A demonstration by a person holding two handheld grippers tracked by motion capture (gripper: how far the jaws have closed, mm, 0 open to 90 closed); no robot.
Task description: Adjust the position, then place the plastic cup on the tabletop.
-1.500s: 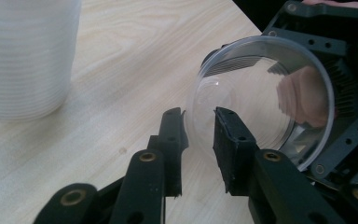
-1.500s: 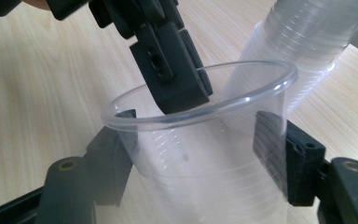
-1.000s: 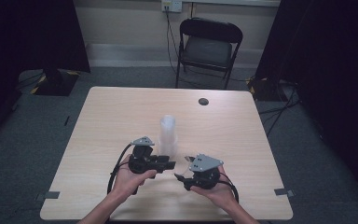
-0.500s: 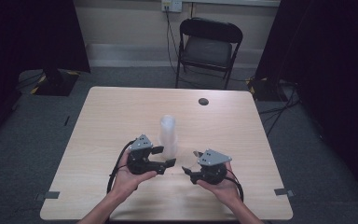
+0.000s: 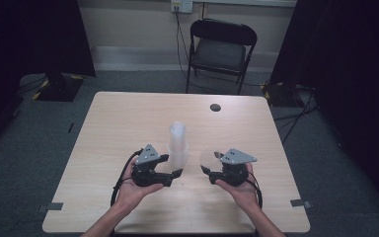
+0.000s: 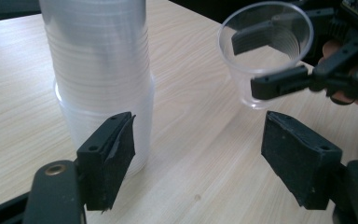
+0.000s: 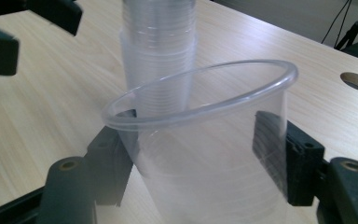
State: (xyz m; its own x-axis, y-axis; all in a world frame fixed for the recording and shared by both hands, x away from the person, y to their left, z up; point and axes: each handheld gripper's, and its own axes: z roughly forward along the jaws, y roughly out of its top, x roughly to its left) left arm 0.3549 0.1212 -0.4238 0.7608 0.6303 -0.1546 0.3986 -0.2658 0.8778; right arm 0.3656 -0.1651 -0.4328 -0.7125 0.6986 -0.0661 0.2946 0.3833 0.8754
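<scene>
right gripper [image 5: 208,170] pinches a clear plastic cup [image 7: 205,140], faint from above; left gripper [image 6: 198,161], jaws just spread, flanks the cup stack [image 6: 102,79] on the bench [image 5: 128,118].

Cup stack [image 5: 178,144] stands between the grippers; bare table [image 5: 118,123] around

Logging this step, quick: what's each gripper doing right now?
Left gripper: jaws just opened, nothing between them, beside the cup stack.
Right gripper: shut on a single clear cup.
</scene>
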